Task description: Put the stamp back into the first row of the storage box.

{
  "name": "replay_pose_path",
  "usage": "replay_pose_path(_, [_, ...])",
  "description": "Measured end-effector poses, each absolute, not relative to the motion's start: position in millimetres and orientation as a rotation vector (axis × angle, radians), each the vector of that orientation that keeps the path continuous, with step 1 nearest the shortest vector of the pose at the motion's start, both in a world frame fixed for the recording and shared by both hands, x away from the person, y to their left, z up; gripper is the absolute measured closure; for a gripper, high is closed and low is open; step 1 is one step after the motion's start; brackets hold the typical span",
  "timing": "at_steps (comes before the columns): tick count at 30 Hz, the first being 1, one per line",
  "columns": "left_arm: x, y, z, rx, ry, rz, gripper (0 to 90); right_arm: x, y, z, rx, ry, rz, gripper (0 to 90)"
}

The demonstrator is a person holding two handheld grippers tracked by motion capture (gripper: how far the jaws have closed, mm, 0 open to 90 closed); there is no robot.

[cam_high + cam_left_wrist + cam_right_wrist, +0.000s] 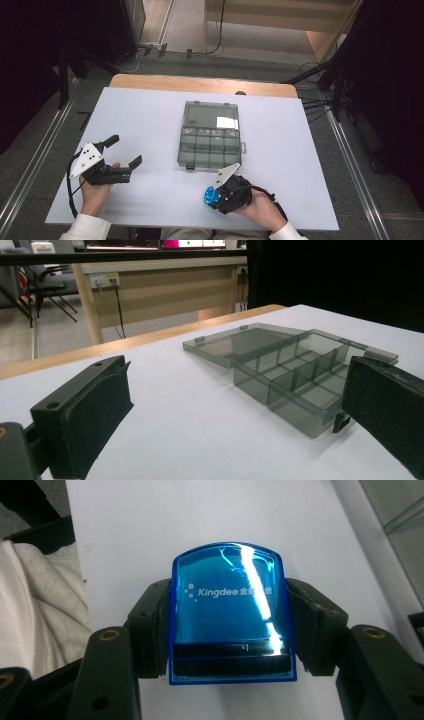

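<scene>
right gripper view: right tongs (232, 630) clamped on the sides of a blue kingdee-branded plastic block (231, 615), pads squeezing both flanks, logo face up, so it can be lifted level off the white tabletop (150, 525). high view puts it near the front edge, just short of the smoky compartment box (209, 136), whose lid lies flat open behind, trays exposed, probably the drop target. left tongs (123, 150) spread wide, holding nothing, parked off to the left, facing the box and clear of the path.
</scene>
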State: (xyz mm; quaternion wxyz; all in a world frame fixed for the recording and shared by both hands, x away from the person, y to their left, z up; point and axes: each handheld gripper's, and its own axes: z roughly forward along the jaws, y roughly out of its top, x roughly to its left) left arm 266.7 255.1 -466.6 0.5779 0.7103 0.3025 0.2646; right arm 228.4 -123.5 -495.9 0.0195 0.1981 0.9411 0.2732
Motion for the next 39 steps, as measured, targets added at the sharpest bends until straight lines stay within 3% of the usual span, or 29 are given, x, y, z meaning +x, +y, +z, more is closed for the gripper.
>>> replay_pose_path(17, [265,253,-468,1.669,0.715,0.612,0.0,267,-135,-451,0.605,2.901,0.881,42.4])
replay_pose_path(39, [265,254,-468,1.648,0.716,0.59,0.0,352,-137,-404,0.651,2.922,0.802,42.4])
